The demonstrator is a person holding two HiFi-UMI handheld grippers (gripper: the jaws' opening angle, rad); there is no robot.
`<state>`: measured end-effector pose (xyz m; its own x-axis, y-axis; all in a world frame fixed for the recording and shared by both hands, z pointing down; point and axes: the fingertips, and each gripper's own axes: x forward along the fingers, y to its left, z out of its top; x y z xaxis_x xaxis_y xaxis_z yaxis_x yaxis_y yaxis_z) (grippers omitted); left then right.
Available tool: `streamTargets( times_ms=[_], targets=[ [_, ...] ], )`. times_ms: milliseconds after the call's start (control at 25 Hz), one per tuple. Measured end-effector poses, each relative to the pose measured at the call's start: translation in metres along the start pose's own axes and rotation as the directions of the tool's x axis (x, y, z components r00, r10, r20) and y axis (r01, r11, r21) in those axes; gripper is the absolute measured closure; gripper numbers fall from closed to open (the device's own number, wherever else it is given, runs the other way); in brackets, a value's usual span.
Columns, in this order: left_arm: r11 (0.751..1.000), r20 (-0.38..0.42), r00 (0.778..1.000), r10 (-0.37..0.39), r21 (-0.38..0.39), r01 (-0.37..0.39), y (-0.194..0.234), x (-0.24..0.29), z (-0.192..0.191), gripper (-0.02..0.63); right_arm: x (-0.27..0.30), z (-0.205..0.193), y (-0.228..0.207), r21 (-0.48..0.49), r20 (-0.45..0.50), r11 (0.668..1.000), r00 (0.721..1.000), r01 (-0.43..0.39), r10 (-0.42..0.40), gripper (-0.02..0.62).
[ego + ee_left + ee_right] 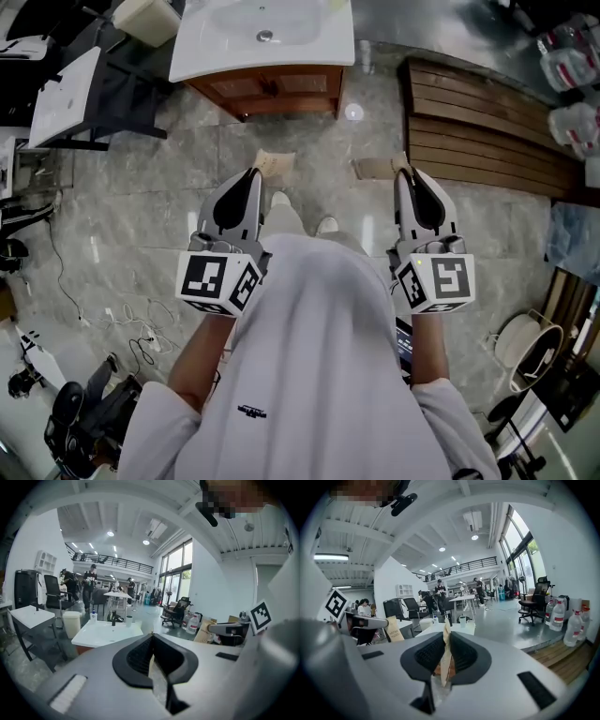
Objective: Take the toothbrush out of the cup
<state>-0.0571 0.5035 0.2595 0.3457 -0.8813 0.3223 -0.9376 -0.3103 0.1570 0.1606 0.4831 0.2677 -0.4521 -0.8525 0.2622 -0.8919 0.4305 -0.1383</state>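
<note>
A white washbasin [216, 54] on a wooden cabinet stands ahead of me. On its top stands a small white cup [129, 619], seen also in the right gripper view [462, 619], beside a black tap [114, 617]. The cup is too far off to make out a toothbrush. My left gripper [268, 162] is held level over the floor, well short of the basin. Its jaws meet at the tips [151, 634] with nothing between them. My right gripper [400, 168] is beside it, jaws drawn together to a thin slit [446, 626], holding nothing.
A slatted wooden platform [478, 131] lies to the right of the basin, with water bottles [558, 613] on it. A pale waste bin [145, 19] and a white table [64, 94] stand at the left. Cables [122, 323] trail on the floor. People stand far behind.
</note>
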Motion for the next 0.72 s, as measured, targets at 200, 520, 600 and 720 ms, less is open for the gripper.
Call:
streamTargets(
  times_ms=[200,520,600,720],
  targets=[
    [1.000,0.008,1.000,0.003,-0.012,-0.003,0.007,0.023,0.009,0.600,0.018,0.011,-0.014,0.002,0.008,1.000,1.000,0.000,0.000,0.566],
    [0.999,0.044,0.999,-0.010,-0.033,0.012,0.052,0.107,0.039,0.600,0.105,0.034,-0.042,-0.022,0.007,1.000,1.000,0.006,-0.006,0.567],
    [0.999,0.052,0.998,-0.022,-0.034,0.024,0.069,0.137,0.053,0.600,0.139,0.045,-0.051,-0.025,0.008,1.000,1.000,0.013,-0.012,0.566],
    [0.998,0.048,0.998,-0.040,-0.037,0.042,0.100,0.187,0.077,0.600,0.194,0.070,-0.062,-0.024,0.016,0.999,1.000,0.024,-0.024,0.566]
  ],
)
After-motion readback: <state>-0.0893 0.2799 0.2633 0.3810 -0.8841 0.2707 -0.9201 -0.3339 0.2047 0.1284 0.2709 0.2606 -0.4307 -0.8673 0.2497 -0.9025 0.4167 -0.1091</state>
